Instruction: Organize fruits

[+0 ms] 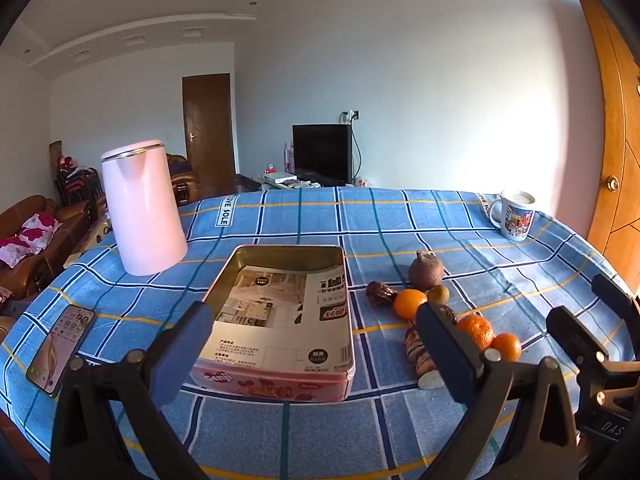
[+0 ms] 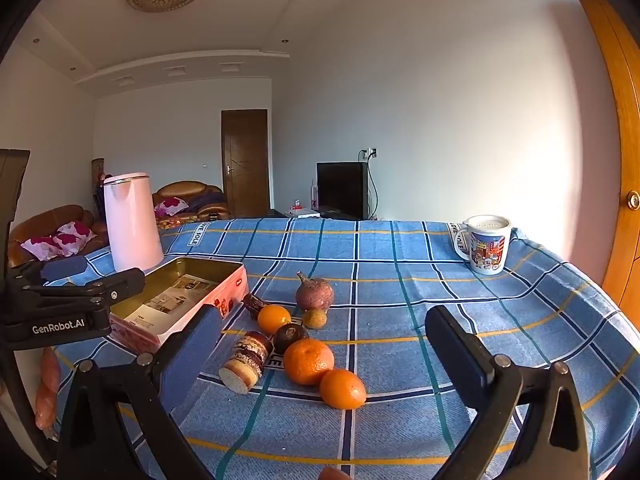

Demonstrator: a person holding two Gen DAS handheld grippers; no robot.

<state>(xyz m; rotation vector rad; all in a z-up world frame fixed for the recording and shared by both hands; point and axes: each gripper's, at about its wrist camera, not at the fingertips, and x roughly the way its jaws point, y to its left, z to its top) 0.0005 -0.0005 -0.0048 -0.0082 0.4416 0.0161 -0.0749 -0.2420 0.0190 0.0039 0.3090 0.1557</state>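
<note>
A pink open tin box (image 1: 280, 308) lined with printed paper sits on the blue checked tablecloth; it also shows in the right wrist view (image 2: 180, 300). Right of it lies a cluster of fruit: three oranges (image 2: 308, 360), a purple-brown round fruit (image 2: 315, 294), a small yellow-green fruit (image 2: 315, 318), a dark round fruit (image 2: 289, 336), a dark date-like piece (image 2: 254, 304) and a cut sweet potato piece (image 2: 246, 362). My left gripper (image 1: 316, 344) is open, above the tin's near edge. My right gripper (image 2: 324, 356) is open, just in front of the fruit.
A pink kettle (image 1: 142, 208) stands behind the tin at left. A phone (image 1: 60, 344) lies near the table's left edge. A printed mug (image 2: 486, 244) stands at the far right. A wooden door (image 2: 628, 160) lies to the right.
</note>
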